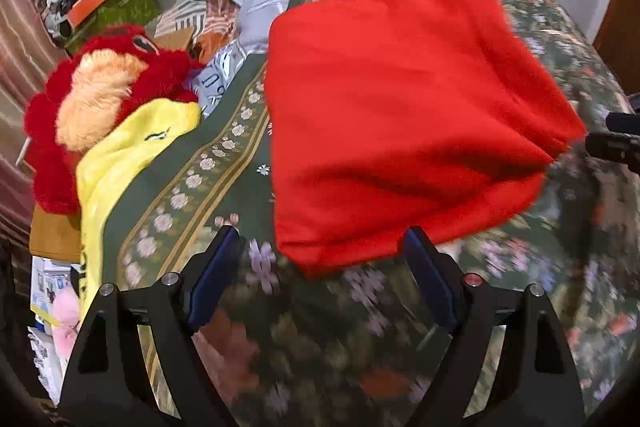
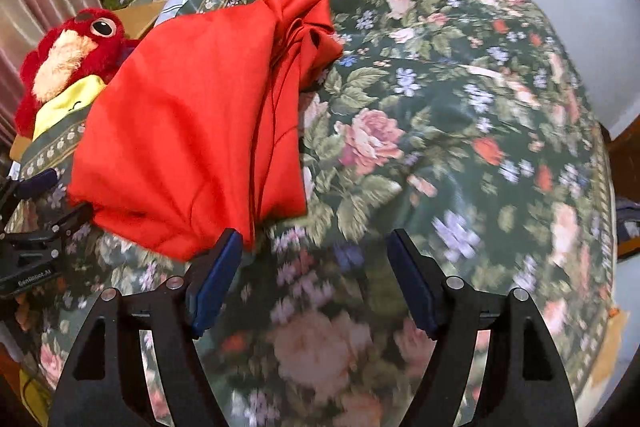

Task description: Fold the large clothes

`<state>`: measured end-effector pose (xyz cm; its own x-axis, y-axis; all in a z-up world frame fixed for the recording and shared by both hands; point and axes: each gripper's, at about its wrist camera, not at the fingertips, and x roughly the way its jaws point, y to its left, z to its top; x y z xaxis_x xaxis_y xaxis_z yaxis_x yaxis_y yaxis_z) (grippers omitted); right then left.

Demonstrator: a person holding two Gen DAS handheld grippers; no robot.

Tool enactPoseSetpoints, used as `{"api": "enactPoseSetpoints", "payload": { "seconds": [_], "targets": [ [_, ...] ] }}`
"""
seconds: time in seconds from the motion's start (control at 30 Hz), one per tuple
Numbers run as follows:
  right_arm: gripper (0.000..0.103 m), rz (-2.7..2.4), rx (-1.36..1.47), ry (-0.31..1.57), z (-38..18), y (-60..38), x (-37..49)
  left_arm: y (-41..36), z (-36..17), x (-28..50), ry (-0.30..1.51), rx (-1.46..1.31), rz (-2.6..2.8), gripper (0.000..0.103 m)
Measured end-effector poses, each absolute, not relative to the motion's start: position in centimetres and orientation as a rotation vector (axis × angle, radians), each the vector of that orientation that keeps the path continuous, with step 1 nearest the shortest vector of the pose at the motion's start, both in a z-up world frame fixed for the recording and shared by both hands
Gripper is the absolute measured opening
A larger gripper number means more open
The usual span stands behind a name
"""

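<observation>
At the far left, a red plush toy (image 1: 108, 75) and a yellow cloth (image 1: 120, 163) lay against the edge of the floral bedspread (image 1: 208, 163), close beside the red garment (image 1: 400, 115), which sat as a thick, roughly folded bundle on the bed. The left claw (image 1: 320, 239) hung released just short of the bundle's near edge, its blue pads (image 1: 216, 275) spread wide and grasping nothing. A careless sweep to the left could probably have dragged the yellow cloth or the toy into the fold.

Seen from the right wrist, the garment's right side was the weak spot: loose layers bunched and splayed near its far corner (image 2: 308, 23), with a thin dark cord or thread running down the stacked edges. The right claw (image 2: 316, 239) was likewise released and empty, its left pad beside the bundle's near corner, over bare bedspread. A pinch there would likely have caught only the top layer, letting the stack slide apart, or gathered the bedspread along with it. The slippery-looking fabric and the soft bed would have made the pile prone to slumping
</observation>
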<state>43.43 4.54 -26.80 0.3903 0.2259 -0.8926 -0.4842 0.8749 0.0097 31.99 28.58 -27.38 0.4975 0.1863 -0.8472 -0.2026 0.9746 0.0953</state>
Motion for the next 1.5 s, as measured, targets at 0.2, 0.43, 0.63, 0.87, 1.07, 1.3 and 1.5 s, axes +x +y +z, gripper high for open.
{"api": "enactPoseSetpoints", "payload": {
  "seconds": [0.2, 0.43, 0.63, 0.87, 1.07, 1.3, 1.5],
  "targets": [
    [0.072, 0.506, -0.171, 0.995, -21.1, 2.6, 39.6, 27.1, -21.0, 28.2, 0.917, -0.005, 0.236, 0.084],
    [0.072, 0.579, -0.058, 0.794, -12.3, 0.3, 33.2, 23.6, -10.5, 21.2, 0.684, -0.019, 0.188, 0.084],
    [0.072, 0.641, -0.005, 0.552, -4.9, -1.8, 26.0, 19.8, -2.5, 14.1, 0.453, -0.010, 0.155, 0.084],
    [0.072, 0.660, 0.047, 0.276, -0.1, -4.4, 17.3, 16.2, 2.9, 5.3, 0.216, -0.044, 0.145, 0.083],
    [0.072, 0.659, 0.070, 0.183, 0.4, -5.1, 12.4, 13.9, 3.5, 0.6, 0.117, -0.075, 0.133, 0.083],
    [0.086, 0.587, 0.074, 0.145, -0.1, -5.2, 11.2, 12.2, 2.8, -1.5, 0.108, -0.039, 0.181, 0.086],
    [0.099, 0.564, 0.055, 0.145, 0.0, -4.8, 11.1, 11.2, 2.5, -2.2, 0.100, -0.009, 0.214, 0.095]
  ]
}}
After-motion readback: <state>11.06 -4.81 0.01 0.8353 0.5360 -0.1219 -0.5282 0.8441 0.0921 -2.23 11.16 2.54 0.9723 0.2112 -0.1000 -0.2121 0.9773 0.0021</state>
